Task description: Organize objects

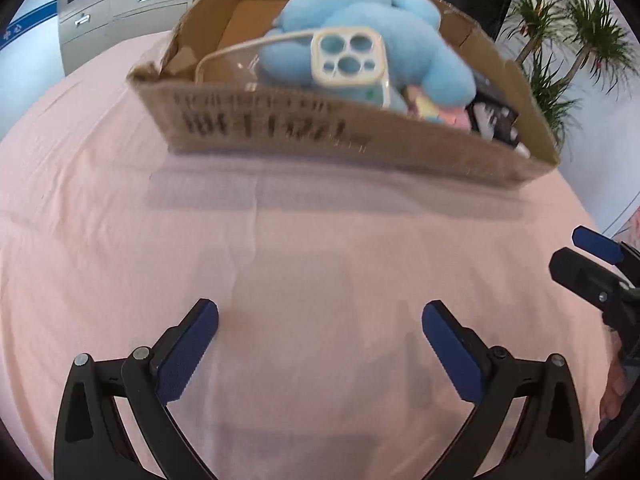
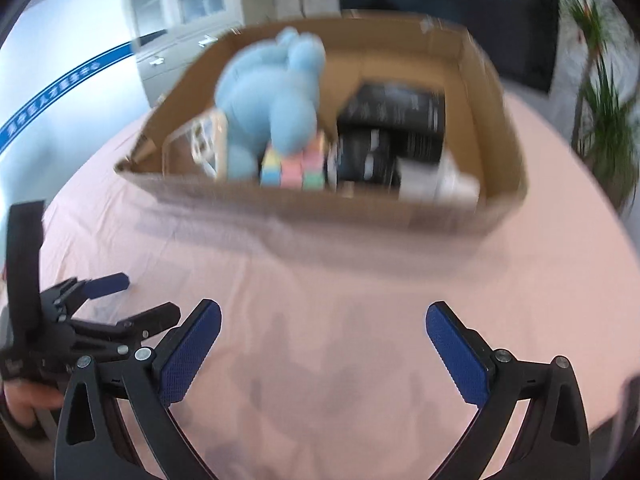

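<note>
Both hand-held grippers spread, empty: left hand-held gripper [image 1: 320,344], right hand-held gripper [image 2: 324,346]. Box [image 1: 320,136] on table [image 1: 280,248], straight ahead, far of both, long axis left-right. Plush [image 1: 372,36], phone case [image 1: 348,58], blocks [image 2: 292,166] inside. Neither clearly nearer.

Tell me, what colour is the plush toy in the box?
Light blue plush toy; clearest in the left wrist view.

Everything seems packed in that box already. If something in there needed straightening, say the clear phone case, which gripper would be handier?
Probably the left gripper. The phone case leans at the cardboard box's left end against the blue plush. Both grippers are open and empty; right gripper faces the black packages.
</note>
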{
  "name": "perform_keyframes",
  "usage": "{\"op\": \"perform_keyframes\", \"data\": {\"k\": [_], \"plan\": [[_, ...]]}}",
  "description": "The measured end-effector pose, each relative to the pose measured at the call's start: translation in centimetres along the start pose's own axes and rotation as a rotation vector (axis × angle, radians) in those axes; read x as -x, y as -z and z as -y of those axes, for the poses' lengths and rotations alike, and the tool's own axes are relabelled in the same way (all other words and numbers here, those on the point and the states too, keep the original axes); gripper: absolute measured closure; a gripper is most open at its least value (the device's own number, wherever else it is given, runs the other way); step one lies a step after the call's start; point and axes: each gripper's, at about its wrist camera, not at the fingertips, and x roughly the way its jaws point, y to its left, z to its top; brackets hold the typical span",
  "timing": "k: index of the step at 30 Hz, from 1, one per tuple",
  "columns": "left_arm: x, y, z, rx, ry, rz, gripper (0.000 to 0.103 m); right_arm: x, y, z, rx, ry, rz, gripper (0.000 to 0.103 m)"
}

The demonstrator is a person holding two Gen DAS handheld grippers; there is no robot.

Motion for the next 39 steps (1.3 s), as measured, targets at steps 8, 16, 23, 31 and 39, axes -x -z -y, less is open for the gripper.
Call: {"op": "perform_keyframes", "data": {"k": [8,16,23,31,39], "plan": [[1.1,2.9,1.5,-0.077,-0.112,-0.002,0.001,-2.6,3.9,-1.0,-0.008,0.036,-0.111,0.0],[1.6,3.7,1.9,-0.04,-0.143,0.002,0.001,-2.4,6.8,-1.8,0.011,0.108,-0.06,0.0],[1.6,3.3,1.3,-0.035,-0.143,0.002,0.001,-2.1,8.1,-1.8,-0.009,0.126,-0.06,0.0],[1.5,3.2,1.3,-0.036,-0.143,0.001,0.001,-1.6,8.8,-1.9,-0.053,0.162,-0.059,0.0],[1.4,3.2,1.4,-0.036,-0.144,0.0,0.001,-1.5,9.3,-1.8,-0.053,0.162,-0.06,0.0]]}}
